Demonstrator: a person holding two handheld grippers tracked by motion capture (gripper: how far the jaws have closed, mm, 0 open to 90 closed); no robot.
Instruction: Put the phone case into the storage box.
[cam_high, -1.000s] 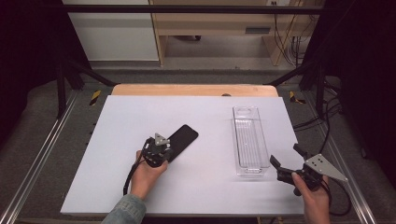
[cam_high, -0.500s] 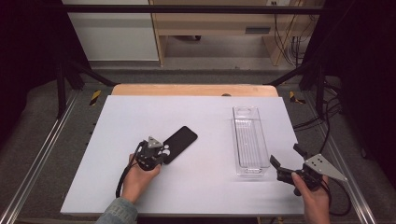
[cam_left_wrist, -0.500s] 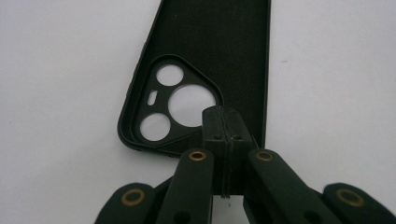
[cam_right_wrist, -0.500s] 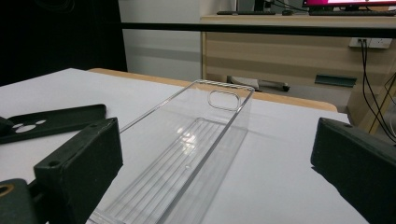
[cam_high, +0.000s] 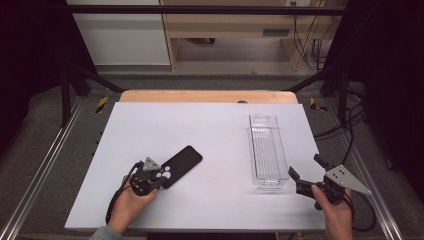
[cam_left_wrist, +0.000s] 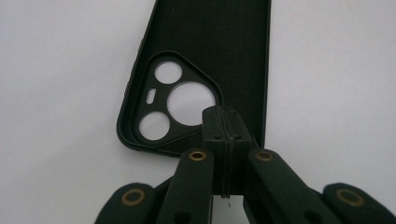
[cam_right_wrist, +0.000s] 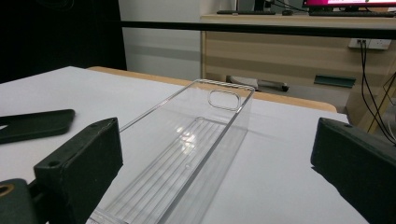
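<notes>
A black phone case (cam_high: 186, 158) lies open side up on the white table (cam_high: 210, 125), left of centre. Its camera cutout end points at my left gripper (cam_high: 156, 178). In the left gripper view the jaws (cam_left_wrist: 226, 125) are pressed together on the rim of the case (cam_left_wrist: 224, 46) beside the cutout. A clear plastic tray (cam_high: 252, 150) lies lengthwise at the right. My right gripper (cam_high: 306, 168) stands open just off the tray's near end, nothing between its fingers. In the right gripper view, the right gripper (cam_right_wrist: 215, 154) looks along the tray (cam_right_wrist: 233, 122), with the case (cam_right_wrist: 32, 123) at the far left.
The table's wooden far edge (cam_high: 210, 96) shows beyond the white surface. Metal frame rails (cam_high: 50, 160) run along both sides. Cables (cam_high: 350, 125) lie on the floor at the right.
My left gripper has drawn back toward the near left edge, and the phone case has slid the same way with it. The right gripper has stayed put.
</notes>
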